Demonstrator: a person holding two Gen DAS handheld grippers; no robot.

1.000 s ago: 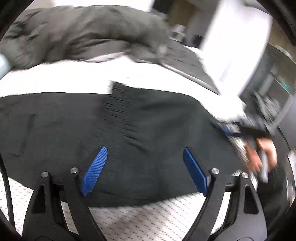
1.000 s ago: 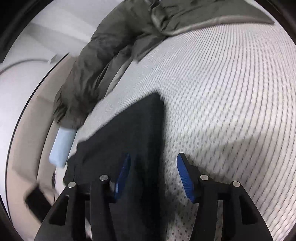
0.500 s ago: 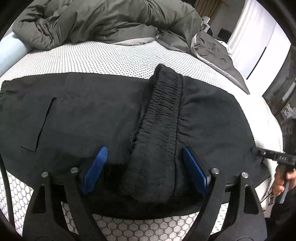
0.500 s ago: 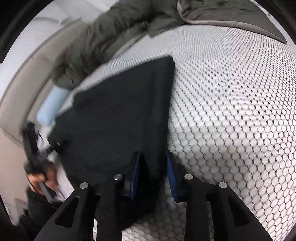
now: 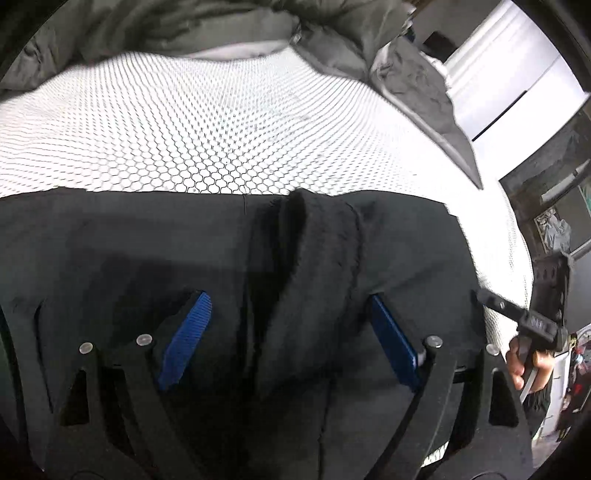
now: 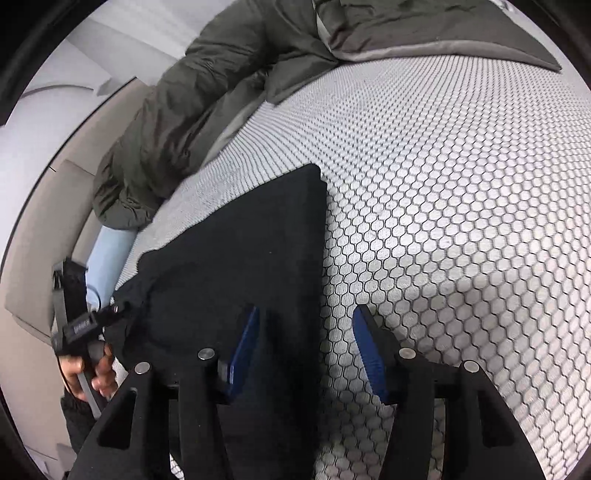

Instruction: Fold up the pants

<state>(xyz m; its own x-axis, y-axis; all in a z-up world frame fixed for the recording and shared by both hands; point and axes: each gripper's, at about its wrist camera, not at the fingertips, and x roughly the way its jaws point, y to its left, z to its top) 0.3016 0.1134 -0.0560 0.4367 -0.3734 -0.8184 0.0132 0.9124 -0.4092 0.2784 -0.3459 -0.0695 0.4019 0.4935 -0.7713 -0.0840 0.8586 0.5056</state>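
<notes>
Black pants lie flat on the white honeycomb-patterned bed cover, with the gathered waistband running down the middle of the left wrist view. My left gripper is open, its blue pads astride the waistband just above the cloth. In the right wrist view the pants lie as a dark panel with a straight right edge. My right gripper is open over that edge, the left pad over cloth, the right pad over bare cover.
A rumpled grey-green duvet lies along the far side of the bed and shows in the left wrist view. A pale blue pillow lies at the bed's edge. White wardrobe doors stand beyond.
My right gripper was nearly shut on the pants' edge half a second ago and has opened wide. My left gripper stayed open and moved lower and closer over the waistband.
</notes>
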